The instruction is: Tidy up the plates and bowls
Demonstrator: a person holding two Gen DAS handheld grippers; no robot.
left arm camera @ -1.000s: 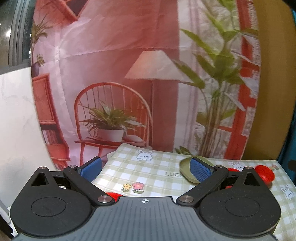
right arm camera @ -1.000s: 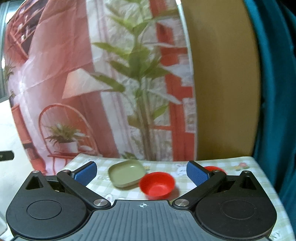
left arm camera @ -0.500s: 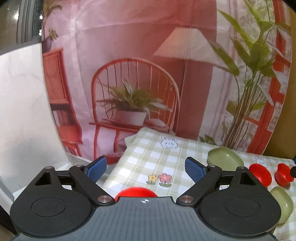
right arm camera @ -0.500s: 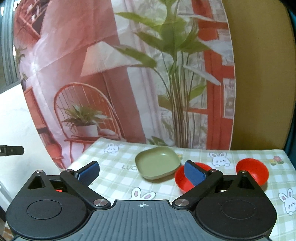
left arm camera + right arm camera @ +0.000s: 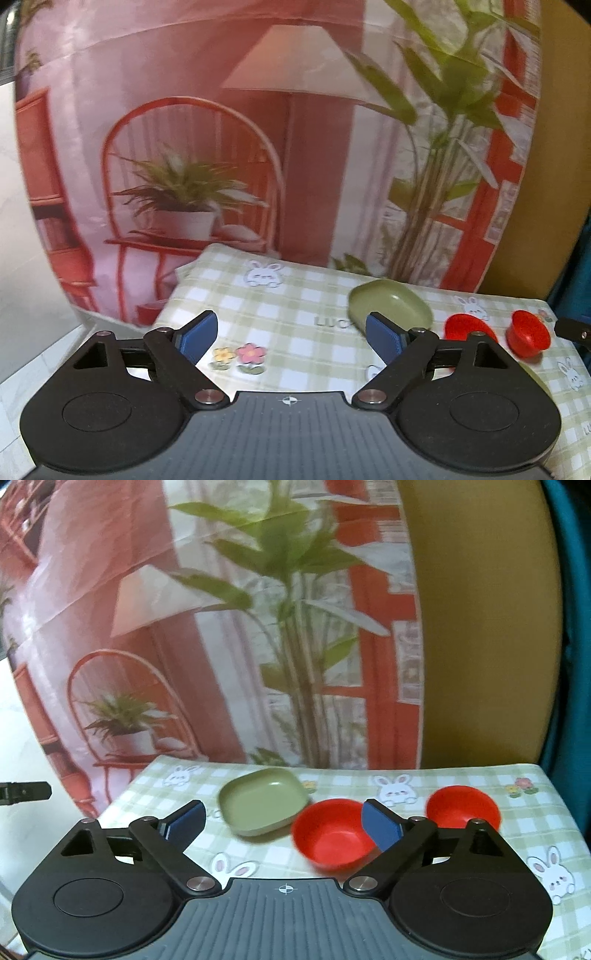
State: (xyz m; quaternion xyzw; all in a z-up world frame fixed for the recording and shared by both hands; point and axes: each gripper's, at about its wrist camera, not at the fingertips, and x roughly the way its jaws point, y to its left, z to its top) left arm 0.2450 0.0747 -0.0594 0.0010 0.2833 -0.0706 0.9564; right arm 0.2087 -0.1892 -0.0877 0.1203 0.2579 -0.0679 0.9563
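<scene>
A green square plate (image 5: 264,799) lies on the checked tablecloth (image 5: 524,812); it also shows in the left wrist view (image 5: 391,304). A red bowl (image 5: 334,840) sits just right of it, partly behind my right gripper's right finger. A second red bowl (image 5: 461,806) sits further right. In the left wrist view the two red bowls (image 5: 467,326) (image 5: 528,338) are at the right. My left gripper (image 5: 291,338) is open and empty above the cloth's near left part. My right gripper (image 5: 282,823) is open and empty, in front of the plate and bowl.
A printed backdrop (image 5: 258,129) with a chair, lamp and plant hangs behind the table. A brown panel (image 5: 480,627) and teal fabric (image 5: 576,627) stand at the right. A white wall (image 5: 22,258) is at the left. The other gripper's tip (image 5: 24,792) shows at far left.
The left view swung right and the red bowl under the left gripper dropped out of sight. The right gripper moved closer to the plate and red bowls. Both stayed open.
</scene>
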